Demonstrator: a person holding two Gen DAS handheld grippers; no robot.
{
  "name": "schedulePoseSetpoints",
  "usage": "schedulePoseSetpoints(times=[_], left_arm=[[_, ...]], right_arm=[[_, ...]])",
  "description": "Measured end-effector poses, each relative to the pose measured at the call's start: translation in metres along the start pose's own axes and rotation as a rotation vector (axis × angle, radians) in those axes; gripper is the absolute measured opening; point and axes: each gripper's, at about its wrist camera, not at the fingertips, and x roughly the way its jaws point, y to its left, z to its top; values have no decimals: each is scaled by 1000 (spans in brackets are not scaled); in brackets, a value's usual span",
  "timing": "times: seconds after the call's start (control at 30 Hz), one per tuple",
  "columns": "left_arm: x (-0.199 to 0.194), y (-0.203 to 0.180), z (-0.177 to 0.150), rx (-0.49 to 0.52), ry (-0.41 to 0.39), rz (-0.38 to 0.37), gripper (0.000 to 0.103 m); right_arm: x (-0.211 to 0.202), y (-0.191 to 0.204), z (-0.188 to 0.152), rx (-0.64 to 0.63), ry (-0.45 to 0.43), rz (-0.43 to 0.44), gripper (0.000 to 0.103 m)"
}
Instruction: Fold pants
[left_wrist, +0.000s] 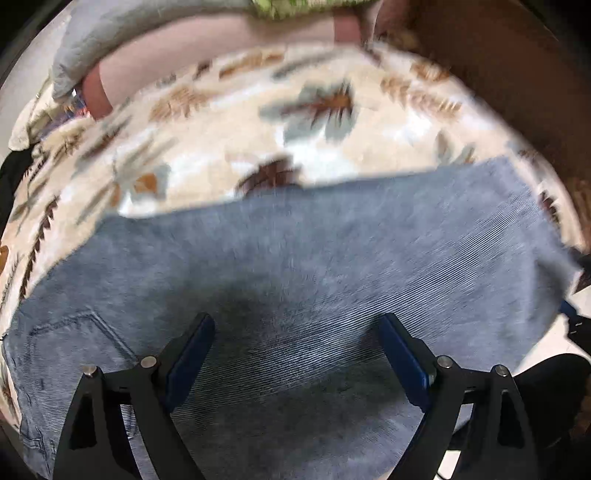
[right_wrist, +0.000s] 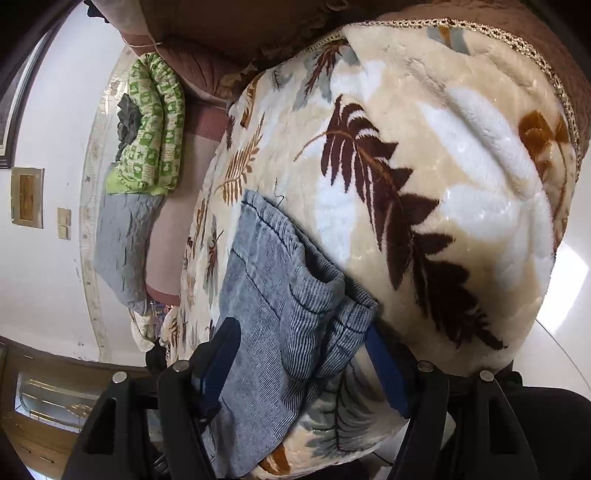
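The pants (left_wrist: 314, 266) are blue-grey denim and lie folded flat on a cream blanket with a leaf print (left_wrist: 229, 122). In the left wrist view my left gripper (left_wrist: 295, 332) hovers just above them, open and empty, with a back pocket seam (left_wrist: 85, 325) to its left. In the right wrist view the pants (right_wrist: 273, 288) show as a stacked, folded bundle seen edge-on. My right gripper (right_wrist: 303, 343) is open, its blue pads on either side of the bundle's near end, not closed on it.
The blanket (right_wrist: 443, 184) covers a bed with a brown quilt (right_wrist: 258, 29) at the far side. A green patterned cushion (right_wrist: 155, 122) and a grey pillow (right_wrist: 125, 251) lie by the white wall. A wooden cabinet (right_wrist: 40, 413) stands below left.
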Motion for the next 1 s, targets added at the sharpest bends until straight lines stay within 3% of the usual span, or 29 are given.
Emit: schedulePoseSetpoints(times=[0.2, 0.27, 0.4, 0.43, 0.5, 0.73, 0.9, 1.0], left_arm=[[7, 0, 0, -16, -2, -1, 98], [10, 3, 2, -22, 14, -9, 99], [10, 4, 6, -26, 21, 2, 101], [11, 5, 5, -28, 17, 2, 102], [13, 6, 3, -30, 10, 5, 103], [15, 10, 15, -36, 107, -8, 103], [-8, 0, 12, -47, 37, -104, 103], [1, -6, 9, -48, 70, -100, 103]], right_arm=[[-2, -2, 1, 13, -35, 17, 69], [-5, -2, 1, 16, -57, -1, 54], [-10, -7, 0, 34, -54, -1, 54], [-14, -10, 1, 46, -71, -3, 55], [-19, -18, 4, 74, -91, -5, 69], [-10, -14, 4, 10, -37, 17, 71], [-6, -16, 6, 22, -37, 40, 74], [-3, -9, 7, -8, -40, 31, 78]])
